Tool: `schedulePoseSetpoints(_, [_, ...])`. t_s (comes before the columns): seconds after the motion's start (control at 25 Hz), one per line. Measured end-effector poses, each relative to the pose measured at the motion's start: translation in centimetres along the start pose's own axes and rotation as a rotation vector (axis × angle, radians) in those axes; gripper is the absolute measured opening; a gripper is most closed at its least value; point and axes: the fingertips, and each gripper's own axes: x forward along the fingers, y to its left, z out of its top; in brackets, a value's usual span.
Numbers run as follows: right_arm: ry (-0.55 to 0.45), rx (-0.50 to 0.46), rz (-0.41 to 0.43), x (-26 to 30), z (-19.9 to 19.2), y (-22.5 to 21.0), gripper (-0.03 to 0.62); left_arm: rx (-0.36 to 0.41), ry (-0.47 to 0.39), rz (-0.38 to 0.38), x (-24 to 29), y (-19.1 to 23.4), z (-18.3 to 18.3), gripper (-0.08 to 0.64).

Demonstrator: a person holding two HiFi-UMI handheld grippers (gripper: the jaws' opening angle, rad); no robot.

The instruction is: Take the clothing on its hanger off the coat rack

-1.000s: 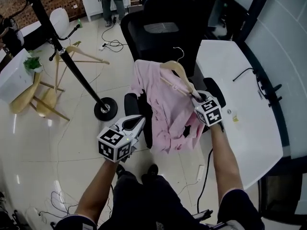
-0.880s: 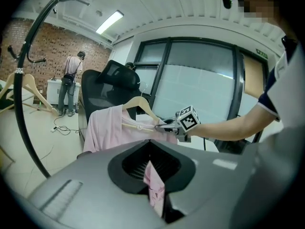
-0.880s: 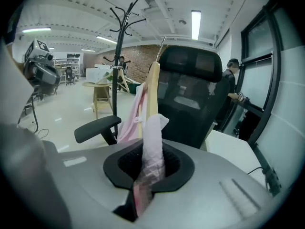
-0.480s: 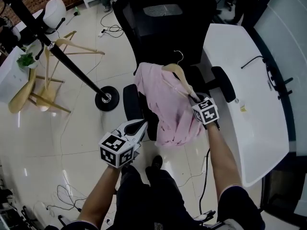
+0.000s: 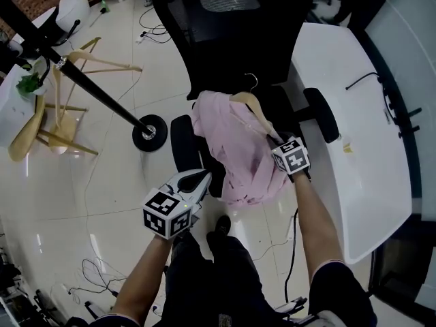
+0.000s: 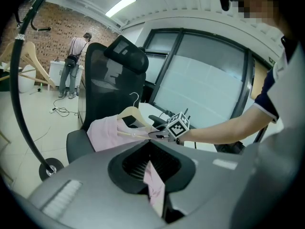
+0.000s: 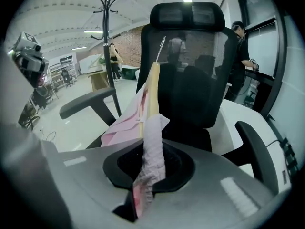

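Both arms have come down in the last moment, and the pink shirt [image 5: 242,155] on its wooden hanger [image 5: 251,103] now hangs low over the seat of the black office chair [image 5: 231,39]. It is well apart from the coat rack [image 5: 95,90], which stands off to the left (a spare bare hanger [image 5: 102,58] shows by its pole). So the lifting-off itself looks done to me. What remains, I'd guess, is setting the garment down, most likely on the chair.

The right hand-held gripper [image 5: 276,140] is clenched almost fully on the end of the hanger's arm, with the shirt's shoulder bunched between the jaws along with the wood. The hook points up and away, caught on nothing. The left hand-held gripper [image 5: 203,177] is clamped too, pinching a thin fold of the shirt's lower part, so the cloth is held from both sides. The white worktop [image 5: 354,114] lies to the right, and neither gripper touches it.
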Motion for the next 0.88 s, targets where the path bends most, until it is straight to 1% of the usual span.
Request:
schedulePoseSetpoints(0.16, [0.06,0.039,0.001,1.3,-2.0,0.1,0.034,-0.006,-0.002,0.001,0.4,0.0,0.1,0.012])
schedulePoseSetpoints(0.28, [0.066,0.073,-0.009,1.7,-2.6,-0.1,0.042,-0.009,-0.001,0.005,0.4,0.2,0.1,0.012])
schedulePoseSetpoints(0.4, [0.026,0.106,-0.044,1.6,-1.8,-0.6,0.115,-0.013,0.002,0.005,0.3,0.4,-0.1,0.012])
schedulePoseSetpoints(0.52, [0.005,0.098,-0.072,1.0,-0.9,-1.1,0.142,-0.014,-0.002,-0.003,0.4,0.3,-0.1,0.012])
schedulePoseSetpoints(0.76, [-0.028,0.108,-0.09,-1.3,-0.3,-1.0,0.14,-0.001,-0.015,-0.027,0.5,-0.5,0.4,0.012])
schedulePoseSetpoints(0.88, [-0.082,0.116,-0.109,-3.2,0.9,-0.7,0.105,0.013,-0.022,-0.041,0.5,-1.0,0.8,0.012])
